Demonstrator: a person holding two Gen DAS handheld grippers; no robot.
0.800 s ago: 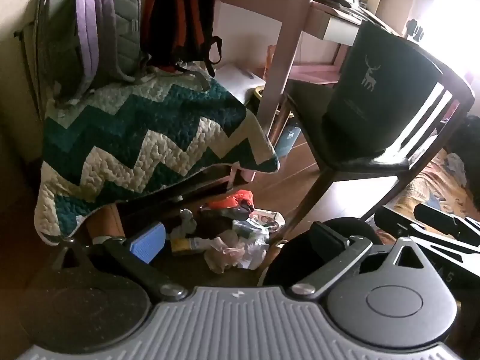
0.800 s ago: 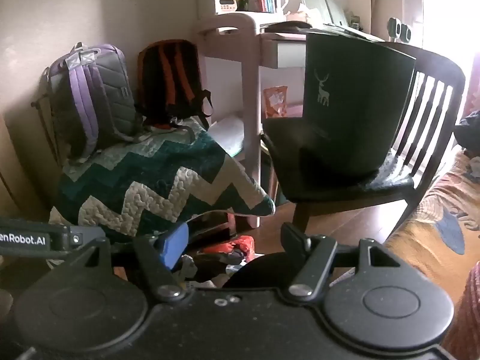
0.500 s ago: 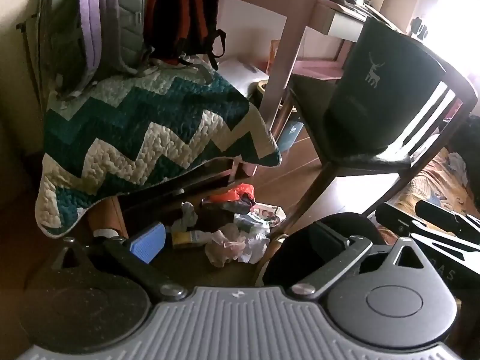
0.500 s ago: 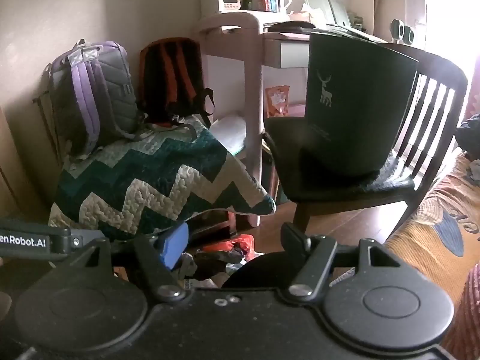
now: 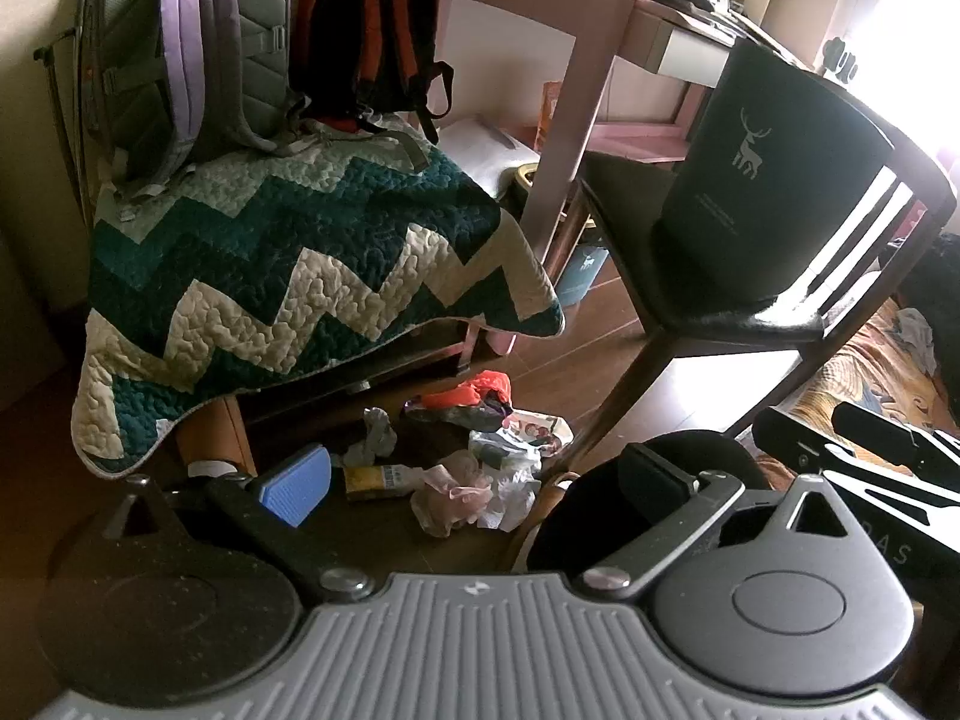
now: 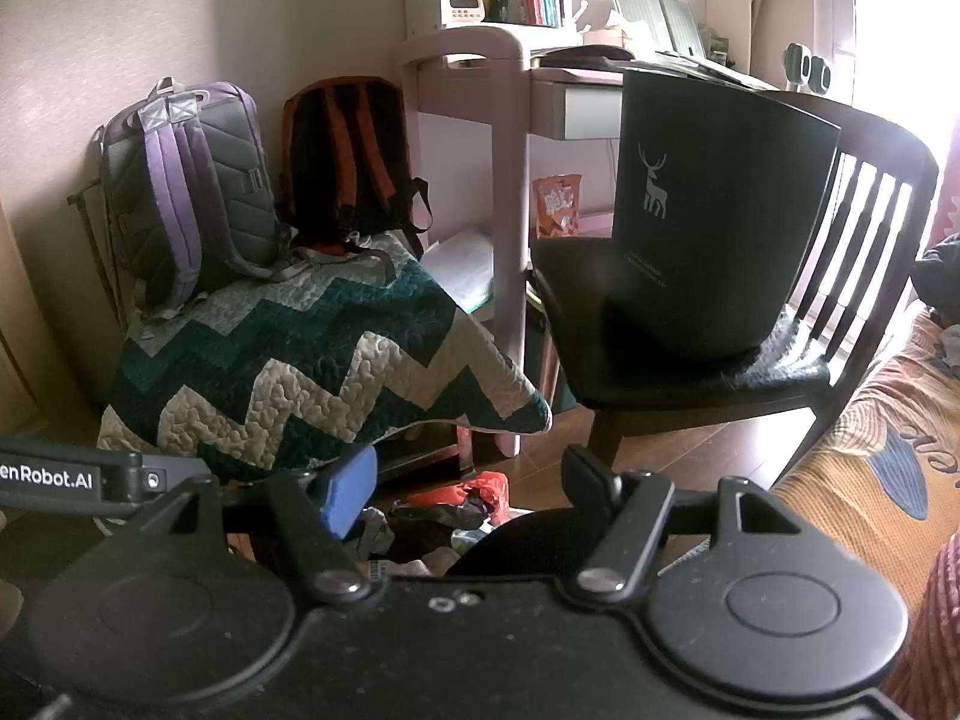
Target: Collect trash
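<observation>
Wood floor (image 5: 600, 324), trash heap (image 5: 474, 468), open left tongs (image 5: 474, 480)

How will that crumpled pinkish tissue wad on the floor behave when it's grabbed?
The pinkish tissue wad looks crumpled and thin, so it is probably light and will squash flat. It touches other wrappers, so neighbours may drag along. It seems unlikely to roll.

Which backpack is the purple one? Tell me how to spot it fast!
Find the big quilted blanket with teal and cream zigzags draped over a low piece of furniture by the wall. Two backpacks stand on its far end against the wall. The purple one is on the left: grey padded back with lilac straps, while the black backpack beside it has orange straps.
</observation>
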